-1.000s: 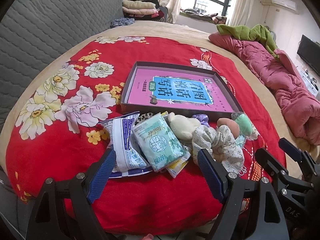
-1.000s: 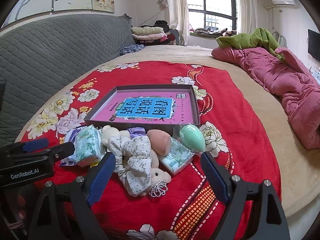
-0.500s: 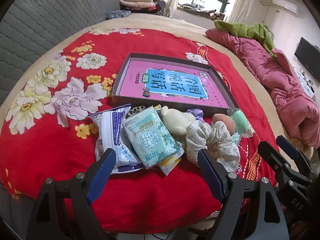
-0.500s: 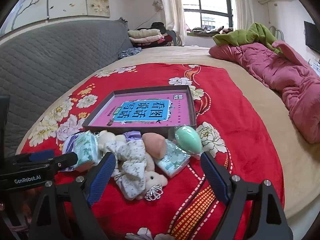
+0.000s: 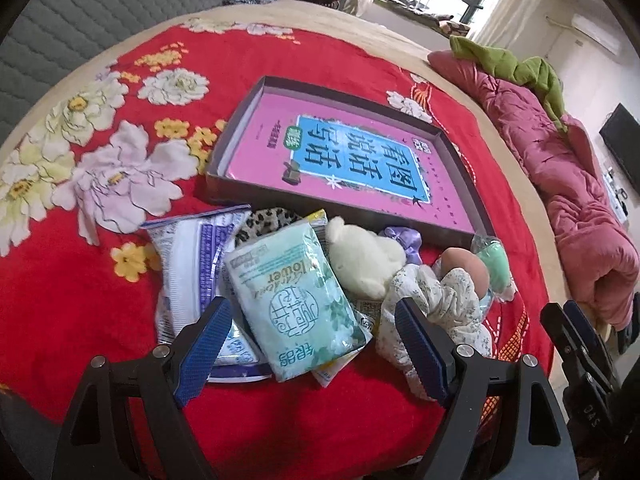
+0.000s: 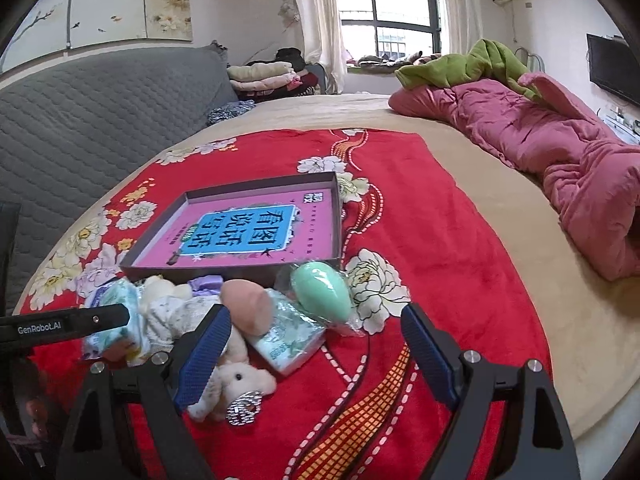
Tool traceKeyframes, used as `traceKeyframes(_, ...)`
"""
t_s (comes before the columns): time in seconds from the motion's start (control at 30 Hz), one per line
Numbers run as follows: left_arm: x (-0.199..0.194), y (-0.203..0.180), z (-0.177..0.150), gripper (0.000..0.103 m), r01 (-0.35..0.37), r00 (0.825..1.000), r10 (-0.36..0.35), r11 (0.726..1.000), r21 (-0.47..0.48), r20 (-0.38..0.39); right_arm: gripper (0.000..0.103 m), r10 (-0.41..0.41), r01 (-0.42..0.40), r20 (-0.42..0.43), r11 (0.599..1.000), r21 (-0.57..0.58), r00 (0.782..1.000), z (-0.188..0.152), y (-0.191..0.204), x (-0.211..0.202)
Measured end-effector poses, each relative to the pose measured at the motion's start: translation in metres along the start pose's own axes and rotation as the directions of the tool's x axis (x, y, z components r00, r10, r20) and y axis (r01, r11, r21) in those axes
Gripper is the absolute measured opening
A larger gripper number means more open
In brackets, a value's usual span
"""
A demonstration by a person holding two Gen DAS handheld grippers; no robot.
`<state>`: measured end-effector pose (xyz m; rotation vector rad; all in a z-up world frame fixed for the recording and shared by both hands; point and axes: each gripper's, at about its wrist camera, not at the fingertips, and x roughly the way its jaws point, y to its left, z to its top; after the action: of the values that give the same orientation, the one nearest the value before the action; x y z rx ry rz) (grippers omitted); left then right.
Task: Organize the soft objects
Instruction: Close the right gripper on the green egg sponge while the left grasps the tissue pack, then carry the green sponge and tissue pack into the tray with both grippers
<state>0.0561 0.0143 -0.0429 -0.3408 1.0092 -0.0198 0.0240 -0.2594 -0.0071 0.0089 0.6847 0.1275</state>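
While both tools gape empty, the left tool point(image 5: 312, 336) straddles the green tissue pack point(image 5: 294, 300), whose long axis points toward the box point(image 5: 248, 190) just beyond; right tool point(image 6: 316, 344) hovers nearby.

Left wrist view: above the bed's near edge, tilted steeply down, close over the tissue pack point(image 5: 294, 300).
Right wrist view: lower, farther right, facing across the bed toward the window point(image 6: 384, 12).
Shared: box lid point(image 5: 460, 152) point(image 6: 338, 216), soft pile.

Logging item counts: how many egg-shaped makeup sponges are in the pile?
2: peach sponge mid-pile beside the floral scrunchie; green sponge, wrapped, at the pile's right end. Others may be buried.
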Motion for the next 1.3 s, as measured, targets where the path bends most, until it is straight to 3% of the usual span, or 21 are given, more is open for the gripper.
traceKeyframes(0.13, 0.009, 0.001, 0.0, 0.082, 0.0, 1.0, 0.0, 1.0, -0.005, -0.015, 0.086, -0.018, 0.018, 0.006, 1.0, -0.006, 1.0, 0.001, -0.006, 0.007)
traceKeyframes(0.37, 0.019, 0.004, 0.007, 0.067, 0.016, 0.999, -0.017, 0.999, -0.03, -0.031, 0.086, -0.01, 0.008, -0.032, 0.998, -0.066, 0.999, 0.008, -0.013, 0.04)
traceKeyframes(0.7, 0.03, 0.003, 0.01, 0.062, -0.003, 0.998, 0.001, 1.0, -0.022, -0.063, 0.086, 0.008, -0.021, -0.085, 0.989, -0.149, 0.996, 0.01, -0.016, 0.088)
traceKeyframes(0.9, 0.033, 0.003, 0.01, 0.061, -0.02, 0.997, 0.018, 1.0, -0.023, -0.077, 0.054, 0.079, -0.095, -0.102, 0.983, -0.155, 0.992, 0.01, -0.013, 0.101)
traceKeyframes(1.0, 0.033, 0.006, 0.01, 0.059, -0.006, 0.997, 0.003, 0.999, -0.047, -0.074, 0.045, 0.095, -0.109, -0.095, 0.982, -0.154, 0.991, 0.009, -0.012, 0.097)
traceKeyframes(1.3, 0.015, 0.012, 0.009, 0.055, 0.049, 0.998, -0.051, 0.996, -0.075, -0.03, 0.043, 0.137, -0.138, -0.018, 0.986, -0.092, 0.99, 0.019, -0.021, 0.074)
